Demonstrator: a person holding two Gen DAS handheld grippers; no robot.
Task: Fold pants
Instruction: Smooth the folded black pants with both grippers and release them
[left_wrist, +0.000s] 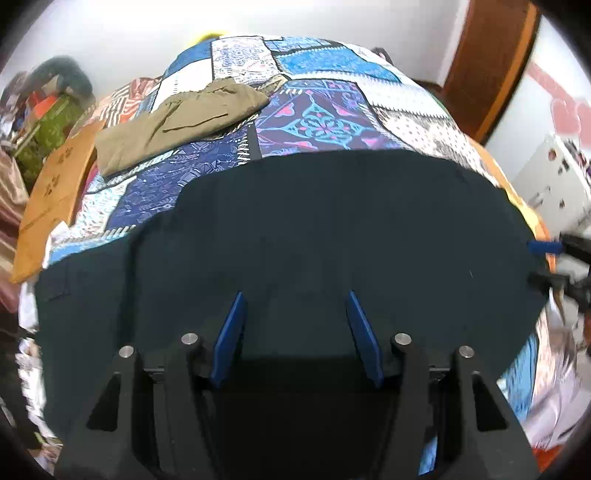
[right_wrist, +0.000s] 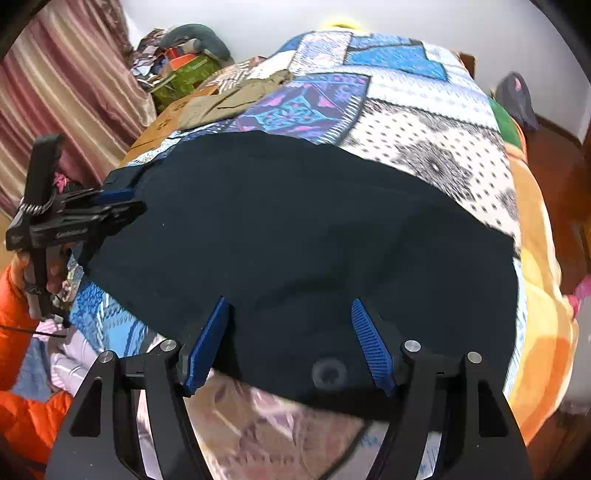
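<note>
The dark pants (left_wrist: 332, 229) lie flat across the near end of the patchwork bedspread (left_wrist: 325, 110), long axis running side to side beneath both grippers. Left gripper (left_wrist: 295, 317) hangs over the pants' near middle, fingers spread, pinching nothing; right gripper (right_wrist: 290, 332) straddles their near edge beside a round button (right_wrist: 328, 373), fingers likewise spread and empty, so it looks better placed to take that edge

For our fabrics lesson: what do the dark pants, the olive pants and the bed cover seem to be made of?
Dark pants: matte navy woven cloth, probably cotton; no sheen, soft creases.
Olive pants: matte khaki twill-like cotton; crisp seams.
Bed cover: thin printed fabric; flat patchwork pattern, no visible pile.
</note>
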